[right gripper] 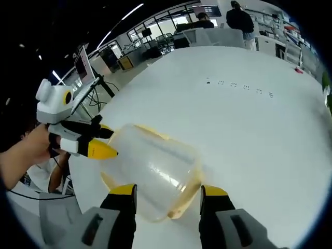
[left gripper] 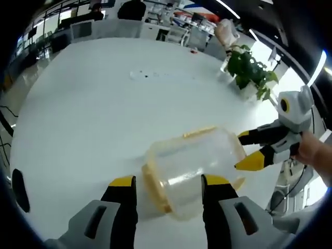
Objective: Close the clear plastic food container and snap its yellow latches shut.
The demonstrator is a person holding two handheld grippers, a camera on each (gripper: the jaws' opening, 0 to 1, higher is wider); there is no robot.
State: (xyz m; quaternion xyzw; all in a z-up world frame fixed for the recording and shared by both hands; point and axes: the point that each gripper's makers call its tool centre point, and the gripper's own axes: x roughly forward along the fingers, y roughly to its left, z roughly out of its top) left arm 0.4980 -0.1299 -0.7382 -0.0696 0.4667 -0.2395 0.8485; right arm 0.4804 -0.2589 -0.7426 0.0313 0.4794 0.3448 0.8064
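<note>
On the white table [left gripper: 93, 119] the clear food container [left gripper: 194, 168] lies between both grippers – light, empty, slick-walled and likely to skate – so grip the stiffer yellow rim [left gripper: 153, 188]; left gripper [left gripper: 168, 187] and right gripper [right gripper: 168, 194] both gape, grasping nothing.

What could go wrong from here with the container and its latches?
1. The clear container lies on the smooth white table, so a push may slide or roll it.
2. Both grippers, left and right, stand open around it: nothing pins it.
3. The yellow latches sit partly hidden, so a jaw may miss.
</note>
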